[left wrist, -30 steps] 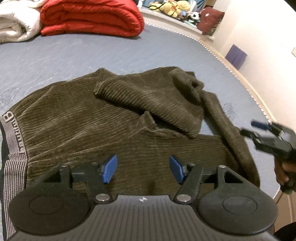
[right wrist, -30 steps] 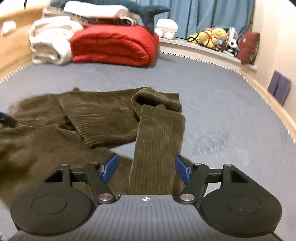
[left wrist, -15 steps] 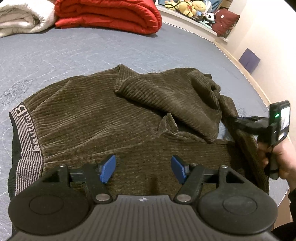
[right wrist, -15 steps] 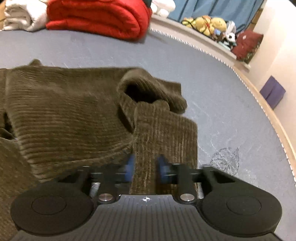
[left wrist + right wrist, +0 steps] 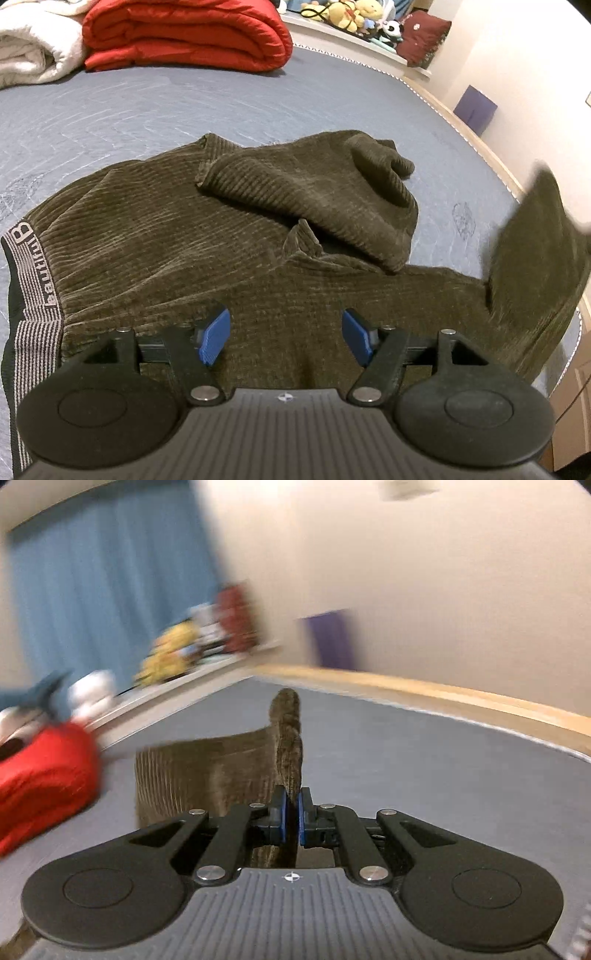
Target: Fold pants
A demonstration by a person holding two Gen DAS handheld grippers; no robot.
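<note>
Dark olive corduroy pants [image 5: 155, 236] lie crumpled on the grey bed, with a striped lettered waistband [image 5: 33, 280] at the left. One leg [image 5: 314, 188] is folded back over the body. My left gripper [image 5: 284, 338] is open and empty, just above the near leg. My right gripper [image 5: 291, 812] is shut on the other pant leg [image 5: 288, 734] and holds it up off the bed. That raised leg shows blurred at the right of the left wrist view [image 5: 535, 251]. The right gripper itself is hidden from the left view.
A red folded duvet [image 5: 184, 33] and a white blanket [image 5: 29, 48] lie at the far side of the bed [image 5: 147, 103]. Stuffed toys [image 5: 343, 14] sit on a ledge. The bed's right edge [image 5: 480, 147] runs along a wall. The right wrist view is motion-blurred.
My right gripper closed on the pant leg and lifted it up off the bed, swinging to face the wall. My left gripper stayed open over the pants.
</note>
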